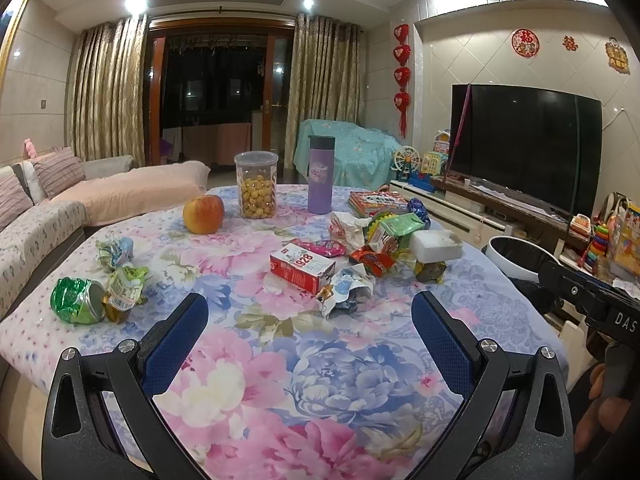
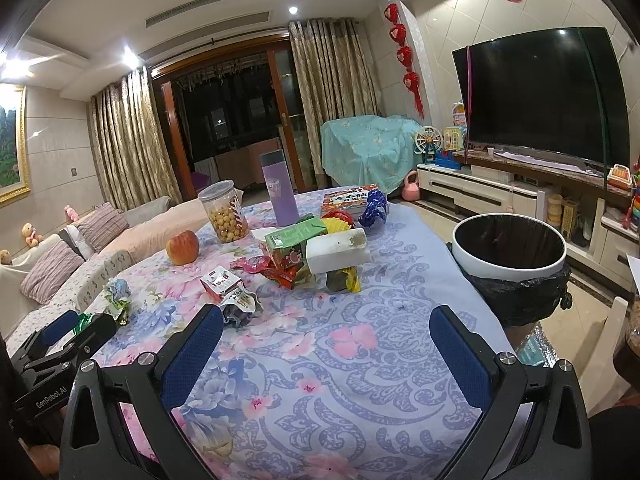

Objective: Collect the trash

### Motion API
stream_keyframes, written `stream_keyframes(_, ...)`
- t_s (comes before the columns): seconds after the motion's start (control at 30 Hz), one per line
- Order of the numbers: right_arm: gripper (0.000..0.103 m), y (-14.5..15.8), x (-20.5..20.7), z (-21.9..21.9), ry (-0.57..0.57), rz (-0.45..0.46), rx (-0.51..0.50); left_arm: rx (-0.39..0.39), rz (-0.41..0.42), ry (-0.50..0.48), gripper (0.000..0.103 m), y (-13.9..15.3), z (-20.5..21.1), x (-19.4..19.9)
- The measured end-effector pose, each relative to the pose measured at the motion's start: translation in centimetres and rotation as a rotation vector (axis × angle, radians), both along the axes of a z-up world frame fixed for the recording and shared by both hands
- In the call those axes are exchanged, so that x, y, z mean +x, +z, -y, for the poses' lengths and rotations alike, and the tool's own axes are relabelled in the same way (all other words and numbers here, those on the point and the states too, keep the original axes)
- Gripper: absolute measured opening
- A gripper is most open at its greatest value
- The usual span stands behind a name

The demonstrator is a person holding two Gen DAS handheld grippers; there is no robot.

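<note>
Both jaws gape above the tablecloth point(image 1: 360, 360), short of the wrappers point(image 1: 346, 288).

Black gripper point(image 1: 310, 312) frames — blue textured pads point(image 1: 172, 344), silver screws.

Setting: a home living room, as we read it; we list a sofa point(image 1: 48, 216) with striped cushions point(image 1: 58, 170) along one wall; gold patterned curtains point(image 1: 108, 92) on either side of a dark glazed balcony door point(image 1: 218, 92); a large flat television point(image 1: 524, 144) on a low white cabinet point(image 2: 472, 190); red heart-shaped hangings point(image 1: 401, 76) and red paper cut-outs point(image 1: 525, 43) on the tiled wall; children's toys point(image 1: 420, 164) crowded beside the screen; soft toys point(image 2: 30, 234) on the sofa back; a framed landscape painting point(image 2: 10, 144); a table under a floral cloth point(image 1: 320, 360); recessed ceiling lights point(image 1: 136, 0) lit, darkness outside the glass.
</note>
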State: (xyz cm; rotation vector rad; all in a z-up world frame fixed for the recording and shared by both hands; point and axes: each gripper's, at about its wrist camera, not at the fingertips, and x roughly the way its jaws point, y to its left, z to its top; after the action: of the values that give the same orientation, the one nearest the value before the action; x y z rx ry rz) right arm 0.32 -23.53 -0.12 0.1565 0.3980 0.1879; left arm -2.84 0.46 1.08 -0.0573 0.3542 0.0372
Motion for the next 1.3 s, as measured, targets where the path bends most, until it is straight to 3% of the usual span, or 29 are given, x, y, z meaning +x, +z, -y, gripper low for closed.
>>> stream_keyframes(0.47,0.103,-0.4,0.1,0.0,0.006,-0.015,0.006,-0.003,-0.012,-0.007,0.103,-0.1,0.2,0.3)
stream_keyframes(1.3,0.103,-3.8,6.8,1.8,0.037,-0.203,0.058,-0.047,-0.202,-0.030,0.103,-3.8,-0.7,7.8)
